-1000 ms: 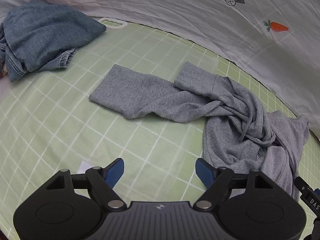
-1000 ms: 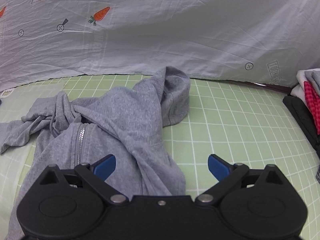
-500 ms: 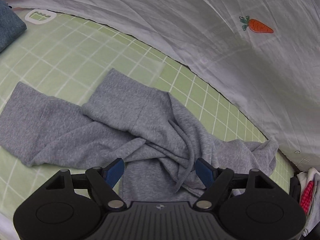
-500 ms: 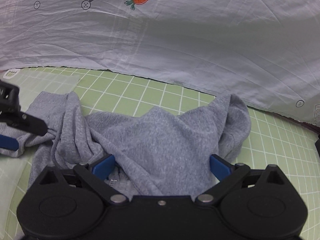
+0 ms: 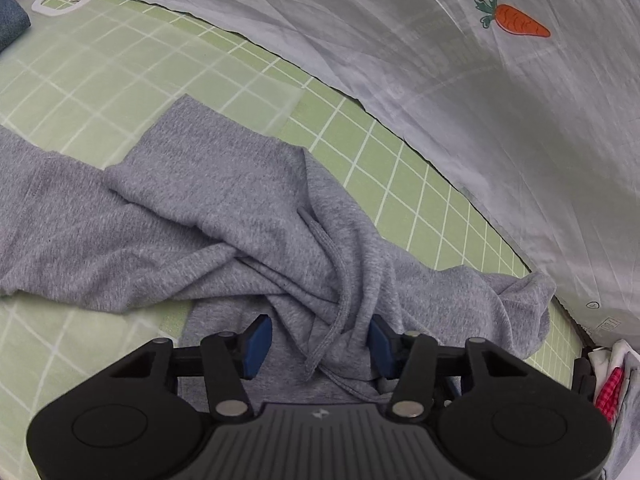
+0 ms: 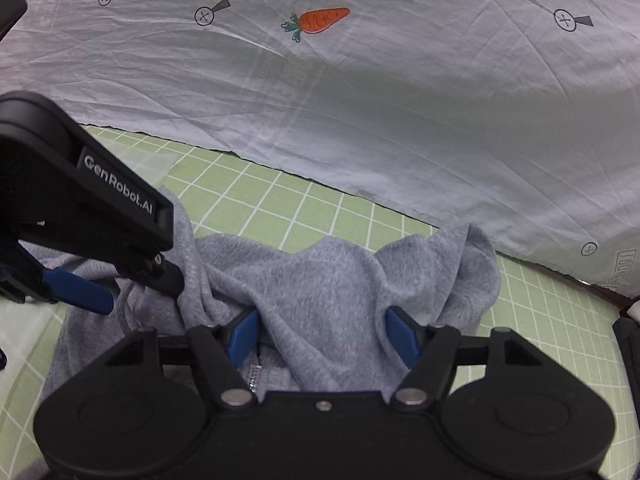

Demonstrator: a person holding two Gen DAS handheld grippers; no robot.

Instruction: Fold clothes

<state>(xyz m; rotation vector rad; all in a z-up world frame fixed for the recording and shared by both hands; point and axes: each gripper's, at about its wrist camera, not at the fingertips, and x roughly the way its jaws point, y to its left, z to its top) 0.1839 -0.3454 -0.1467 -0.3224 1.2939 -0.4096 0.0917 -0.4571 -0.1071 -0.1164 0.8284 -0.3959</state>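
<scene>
A crumpled grey zip hoodie (image 5: pixel 248 216) lies on the green grid mat (image 5: pixel 100 80), its sleeves stretched out to the left and a drawstring across the bunched middle. My left gripper (image 5: pixel 318 342) is open with its blue pads on either side of the bunched cloth and drawstring. My right gripper (image 6: pixel 322 334) is open too, its pads astride a raised fold of the hoodie (image 6: pixel 332 280) near the zip. The left gripper also shows in the right wrist view (image 6: pixel 80 216), close on the left.
A white sheet with carrot prints (image 6: pixel 360 100) covers the area behind the mat. A blue denim garment (image 5: pixel 12 28) sits at the far left. A pile with red checked cloth (image 5: pixel 608 388) lies at the right edge.
Both grippers have moved in onto the hoodie and their jaws have narrowed around bunched cloth. The left gripper has come into the right wrist view.
</scene>
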